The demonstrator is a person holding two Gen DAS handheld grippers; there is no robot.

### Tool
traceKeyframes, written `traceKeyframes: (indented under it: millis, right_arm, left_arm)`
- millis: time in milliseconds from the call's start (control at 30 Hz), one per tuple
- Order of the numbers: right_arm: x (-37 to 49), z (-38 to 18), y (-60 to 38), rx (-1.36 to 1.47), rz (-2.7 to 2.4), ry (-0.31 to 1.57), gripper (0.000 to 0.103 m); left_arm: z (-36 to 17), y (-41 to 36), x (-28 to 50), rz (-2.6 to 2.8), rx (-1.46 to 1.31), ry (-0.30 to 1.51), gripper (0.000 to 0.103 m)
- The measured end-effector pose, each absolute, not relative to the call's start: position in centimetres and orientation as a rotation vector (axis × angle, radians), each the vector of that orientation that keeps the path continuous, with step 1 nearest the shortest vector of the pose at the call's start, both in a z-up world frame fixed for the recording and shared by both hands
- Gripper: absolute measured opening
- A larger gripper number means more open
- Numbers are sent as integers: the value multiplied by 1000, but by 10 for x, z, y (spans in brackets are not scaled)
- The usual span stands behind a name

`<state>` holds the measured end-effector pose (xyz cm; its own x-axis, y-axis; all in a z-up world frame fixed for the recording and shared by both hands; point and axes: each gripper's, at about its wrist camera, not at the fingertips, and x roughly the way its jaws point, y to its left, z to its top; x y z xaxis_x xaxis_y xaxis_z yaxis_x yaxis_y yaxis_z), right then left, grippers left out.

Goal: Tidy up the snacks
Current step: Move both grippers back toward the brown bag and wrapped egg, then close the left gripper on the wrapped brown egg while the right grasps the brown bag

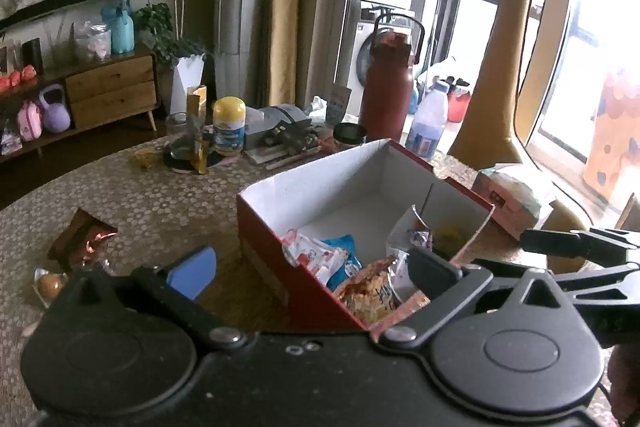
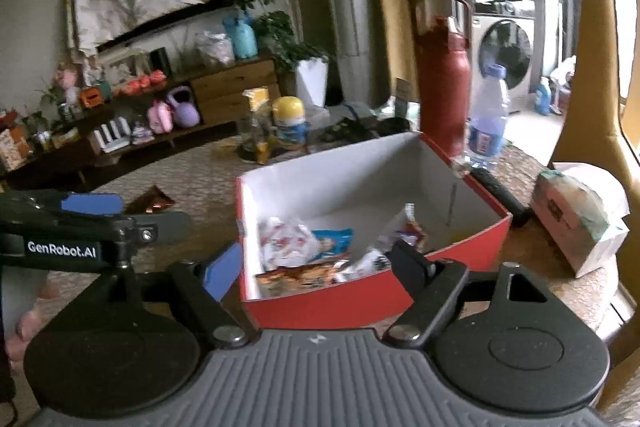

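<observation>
Left wrist: snack box (image 1: pixel 280 223) between spread jaws.

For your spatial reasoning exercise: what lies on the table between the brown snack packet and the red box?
Only bare tablecloth between the brown snack packet and the red box, clearest in the left wrist view.

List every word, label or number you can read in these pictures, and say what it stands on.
"GenRobot.AI": white letters on the black body of the left gripper, seen in the right wrist view.
Snack packets in the red box: printed characters, too blurred to read.
Yellow-capped canister, water bottle, tissue pack: labels too small or blurred.
</observation>
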<state>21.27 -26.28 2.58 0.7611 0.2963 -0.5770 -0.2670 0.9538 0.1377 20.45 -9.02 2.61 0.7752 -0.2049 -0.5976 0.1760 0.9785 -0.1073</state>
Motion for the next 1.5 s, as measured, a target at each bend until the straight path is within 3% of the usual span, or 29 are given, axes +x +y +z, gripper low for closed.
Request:
traceKeyframes:
  millis: [367,767,1500]
  right_arm:
    - [183,29,-211,74,449,612,94]
    - [189,10,-147,36,513,652,94]
    - [281,-49,-19,-147,617,709,94]
  left_arm:
    - [26,-36,153,-133,-40,601,103]
    - [9,65,132,30,-106,604,103]
    - [-48,165,203,184,-115,674,103]
